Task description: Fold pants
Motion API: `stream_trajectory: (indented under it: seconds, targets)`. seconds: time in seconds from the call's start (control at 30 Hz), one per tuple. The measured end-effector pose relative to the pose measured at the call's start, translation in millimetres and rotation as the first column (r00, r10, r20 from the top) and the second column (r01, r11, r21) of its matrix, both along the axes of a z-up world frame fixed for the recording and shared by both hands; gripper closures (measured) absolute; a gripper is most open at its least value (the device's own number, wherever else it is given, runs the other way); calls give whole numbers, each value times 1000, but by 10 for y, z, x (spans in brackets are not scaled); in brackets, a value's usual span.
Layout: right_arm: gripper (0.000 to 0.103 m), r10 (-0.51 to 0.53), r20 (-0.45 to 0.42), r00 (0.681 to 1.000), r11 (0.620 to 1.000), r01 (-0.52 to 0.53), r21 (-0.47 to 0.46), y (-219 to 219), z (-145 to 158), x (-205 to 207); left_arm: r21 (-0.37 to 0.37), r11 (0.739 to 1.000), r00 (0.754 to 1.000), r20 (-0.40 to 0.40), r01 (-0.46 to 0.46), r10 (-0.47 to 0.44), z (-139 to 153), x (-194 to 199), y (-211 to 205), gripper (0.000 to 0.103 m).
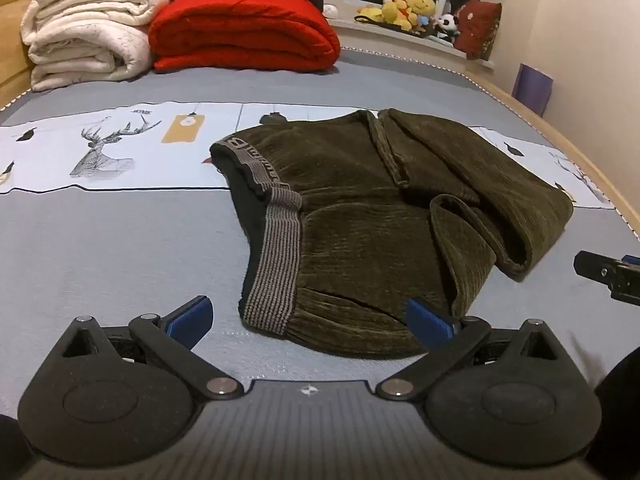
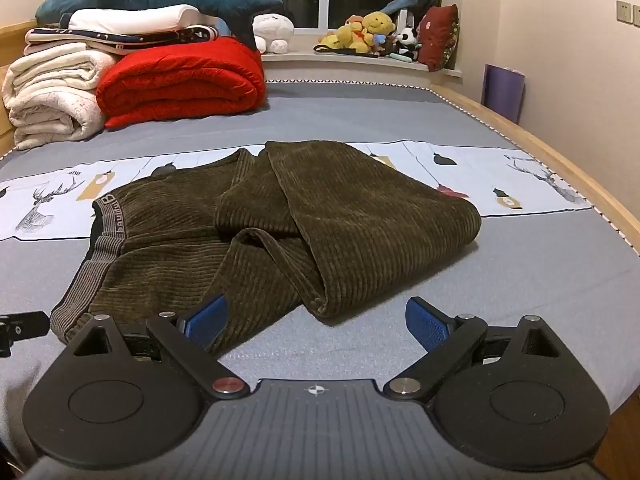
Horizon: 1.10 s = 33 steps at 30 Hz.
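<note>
Pants (image 1: 372,220) of dark olive corduroy lie on the grey bed sheet (image 1: 100,240), bunched into a loose fold, and every place below is given from them. Left gripper (image 1: 310,322) hangs at their near edge by the waistband, jaws spread wide and holding nothing; one blue pad shows in front of the corduroy, the other over bare sheet just left of the striped grey waistband (image 1: 276,252). Right gripper (image 2: 316,322) sits at the near edge too, toward the leg end, tilted down, jaws likewise wide apart and empty; its left pad overlaps the fabric in view, its right pad is over the sheet. Whether any pad touches the cloth cannot be told. The legs are doubled back over the seat, one rounded fold lying uppermost. Under the pants' far half runs a pale printed band with deer (image 1: 104,144). Well beyond them, a red folded quilt (image 1: 244,32) and white folded blankets (image 1: 84,32) are stacked side by side. Further still, plush toys (image 2: 368,34) crowd the window sill.
</note>
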State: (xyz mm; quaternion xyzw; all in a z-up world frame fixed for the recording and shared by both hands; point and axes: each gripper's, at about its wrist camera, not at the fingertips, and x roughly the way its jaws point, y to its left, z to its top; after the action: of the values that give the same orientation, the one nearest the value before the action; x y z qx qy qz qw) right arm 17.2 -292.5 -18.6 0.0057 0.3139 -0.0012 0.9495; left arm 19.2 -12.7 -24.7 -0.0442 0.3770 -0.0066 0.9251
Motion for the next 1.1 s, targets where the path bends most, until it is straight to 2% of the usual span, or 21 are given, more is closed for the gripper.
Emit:
stream_trajectory:
  seconds: [1.1]
  targets:
    - [7,15,-7,1000,1000,-15,-16,26,-17,18,-6,1000,1000,-22,0,0,-55,22,17,0]
